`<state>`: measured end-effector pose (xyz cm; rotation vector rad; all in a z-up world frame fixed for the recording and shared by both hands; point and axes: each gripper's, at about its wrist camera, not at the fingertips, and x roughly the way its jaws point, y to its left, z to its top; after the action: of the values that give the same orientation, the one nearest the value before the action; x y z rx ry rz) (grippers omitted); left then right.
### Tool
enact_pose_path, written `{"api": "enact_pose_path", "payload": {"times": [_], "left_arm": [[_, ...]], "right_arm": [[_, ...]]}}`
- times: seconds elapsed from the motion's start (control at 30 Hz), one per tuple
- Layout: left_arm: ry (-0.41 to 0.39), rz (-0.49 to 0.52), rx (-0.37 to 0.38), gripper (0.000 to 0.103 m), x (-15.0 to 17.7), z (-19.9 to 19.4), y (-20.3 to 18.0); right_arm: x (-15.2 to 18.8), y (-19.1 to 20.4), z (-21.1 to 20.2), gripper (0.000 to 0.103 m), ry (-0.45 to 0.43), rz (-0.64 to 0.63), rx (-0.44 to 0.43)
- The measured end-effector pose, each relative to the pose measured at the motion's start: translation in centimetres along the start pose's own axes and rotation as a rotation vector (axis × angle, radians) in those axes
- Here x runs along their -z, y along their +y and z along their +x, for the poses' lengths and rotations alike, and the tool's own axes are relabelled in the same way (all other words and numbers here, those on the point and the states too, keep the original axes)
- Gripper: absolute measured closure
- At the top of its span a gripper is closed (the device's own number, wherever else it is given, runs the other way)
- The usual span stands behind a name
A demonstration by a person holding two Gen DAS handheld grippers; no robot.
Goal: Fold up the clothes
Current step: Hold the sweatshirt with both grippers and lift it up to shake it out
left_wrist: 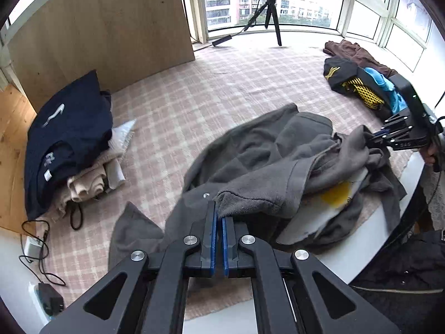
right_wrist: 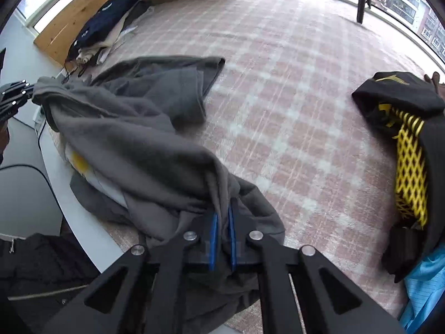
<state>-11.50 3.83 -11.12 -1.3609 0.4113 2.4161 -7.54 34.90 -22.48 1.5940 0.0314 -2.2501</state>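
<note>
The grey sweatshirt (left_wrist: 267, 167) lies rumpled near the front edge of the pink checked mat (left_wrist: 222, 83), bunched in loose folds with a white and yellow print (left_wrist: 333, 194) showing from underneath, so it is far from a flat, squared fold. The left gripper (left_wrist: 219, 217) has its blue pads nearly together on a ribbed cuff or hem at 6 o'clock in the left wrist view, and the right gripper (right_wrist: 222, 214) pinches another gathered edge of the same garment, fingers close with cloth between them (it also shows at 3 o'clock in the left view). Between the two grips the cloth is lifted and sagging. At 9 o'clock a stack of folded clothes (left_wrist: 69, 144), a navy top over beige and pale pieces, sits against a wooden board (left_wrist: 105, 27); at 2 o'clock a loose heap (left_wrist: 358, 80) of black-and-yellow, blue and brown garments waits. By my judgement some pieces are folded, this one is mid-handling, and several remain.
</note>
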Motion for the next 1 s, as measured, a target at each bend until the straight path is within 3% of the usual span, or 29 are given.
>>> {"api": "enact_pose_path", "payload": {"times": [0.1, 0.17, 0.33, 0.5, 0.57, 0.8, 1.0], "left_arm": [[-0.136, -0.016, -0.075, 0.101, -4.4, -4.9, 1.8], [-0.261, 0.002, -0.167, 0.101, -7.7, -9.5, 2.9], [-0.582, -0.007, -0.37, 0.101, -13.8, -23.6, 4.6], [-0.795, -0.001, -0.482, 0.1, -15.3, -35.5, 4.3], [-0.855, 0.004, -0.509, 0.1, -14.7, -38.4, 3.7], [-1.043, 0.026, -0.597, 0.1, -12.7, -47.4, 1.4], [-1.056, 0.055, -0.633, 0.1, -14.1, -48.0, 1.3]], "right_arm": [[-3.4, 0.4, -7.7, 0.098, -0.204, 0.035, 0.028], [-6.3, 1.6, -14.5, 0.098, -0.37, 0.025, 0.055], [-11.6, 7.7, -30.0, 0.098, -0.691, -0.102, 0.163], [-11.5, 12.8, -41.9, 0.098, -0.917, -0.155, 0.25], [-10.4, 14.6, -45.5, 0.098, -0.991, -0.169, 0.261], [-5.6, 19.1, -52.1, 0.098, -1.151, -0.219, 0.309], [-7.9, 16.9, -50.0, 0.098, -1.107, -0.185, 0.333]]}}
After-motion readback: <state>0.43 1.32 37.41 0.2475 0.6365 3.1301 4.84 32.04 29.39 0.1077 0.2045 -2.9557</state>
